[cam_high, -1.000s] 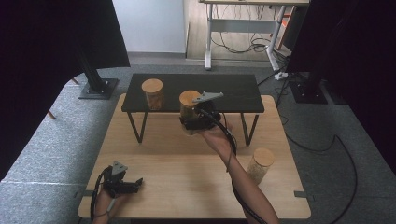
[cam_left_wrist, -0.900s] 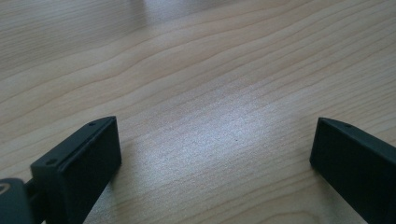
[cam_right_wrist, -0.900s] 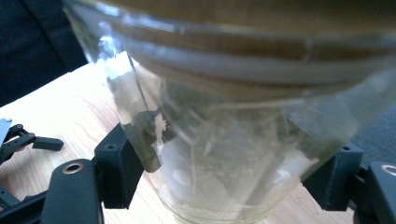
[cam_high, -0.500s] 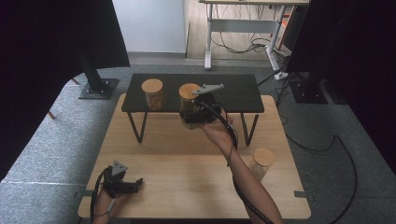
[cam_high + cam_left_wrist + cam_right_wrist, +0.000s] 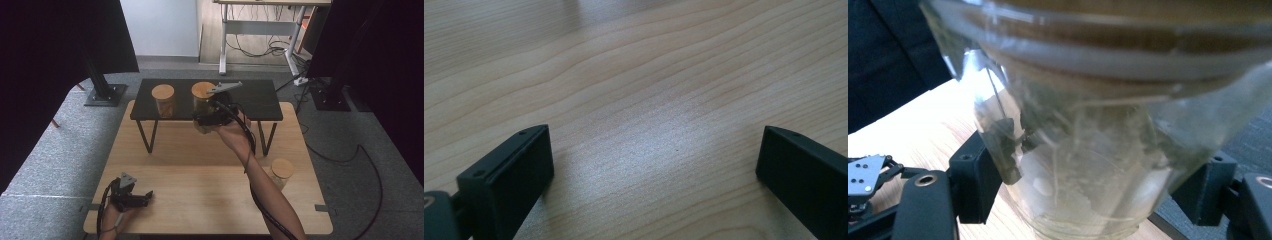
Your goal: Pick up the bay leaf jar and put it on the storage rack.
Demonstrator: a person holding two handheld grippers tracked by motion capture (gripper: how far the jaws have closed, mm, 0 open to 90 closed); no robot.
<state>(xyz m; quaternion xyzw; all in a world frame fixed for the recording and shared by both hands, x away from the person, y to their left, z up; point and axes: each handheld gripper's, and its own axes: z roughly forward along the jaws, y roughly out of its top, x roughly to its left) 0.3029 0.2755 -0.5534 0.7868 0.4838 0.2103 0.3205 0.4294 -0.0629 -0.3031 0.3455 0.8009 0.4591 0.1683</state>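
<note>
Going left to right, using the black shelf point(image 5: 260, 100) as the landmark. Way out in front of its left end, near the surface point(image 5: 190, 200) edge, the left gripper point(image 5: 142, 199) just sits low over bare wood with its jaws spread wide and nothing between them. Up on the shelf's left part stands a jar with a cork lid point(image 5: 163, 100). Just right of that one, at the shelf's front edge, is the jar being worked point(image 5: 202, 102): the right gripper point(image 5: 205, 120) has its jaws pinching the glass body from both sides, lid up, long axis upright. In the right gripper view the glass point(image 5: 1088, 165) sits squarely between the jaws. Looks like it's about level with the shelf top, so I'd guess the next move is carrying it back over the shelf and setting it down beside its neighbour. A third jar point(image 5: 281, 172) waits on the surface, in front of the shelf's right end, much nearer the right hand.
</note>
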